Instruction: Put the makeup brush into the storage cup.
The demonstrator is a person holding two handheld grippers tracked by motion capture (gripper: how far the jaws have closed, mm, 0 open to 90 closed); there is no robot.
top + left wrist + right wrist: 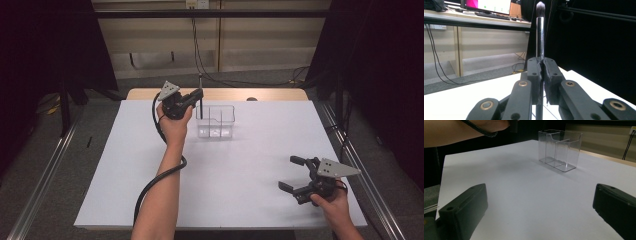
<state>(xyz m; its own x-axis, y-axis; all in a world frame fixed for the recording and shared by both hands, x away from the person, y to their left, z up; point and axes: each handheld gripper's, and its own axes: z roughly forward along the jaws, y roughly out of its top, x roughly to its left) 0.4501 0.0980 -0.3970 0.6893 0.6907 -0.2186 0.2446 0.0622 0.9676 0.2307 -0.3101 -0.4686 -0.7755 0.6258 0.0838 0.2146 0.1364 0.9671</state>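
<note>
In the high view, the left gripper (198, 93) is held up at the far side of the white table (240, 170), its jaws clamped on a slim makeup brush (200, 95) that stands upright. The brush is thin and dark here, so its bristle end is hard to make out. Just right of that gripper, and lower, sits a clear plastic organizer (215, 121) with divided compartments; whether the brush's lower end is inside it or just above its left edge cannot be told. The right gripper (294, 173) rests low at the near right of the table, well apart from the organizer, jaws spread wide with nothing between them.

In the left gripper view, the jaws are pressed together on the brush (540, 37), whose metal shaft rises straight above them to a dark, pale-tipped bristle head; its lower part is cut off below the jaws.

In the right gripper view, the two jaws stand far apart at the bottom corners, both cut off by the frame. The organizer (560, 150) stands ahead, slightly right, on the table (524, 190). The left forearm crosses the top left corner, largely cropped.
</note>
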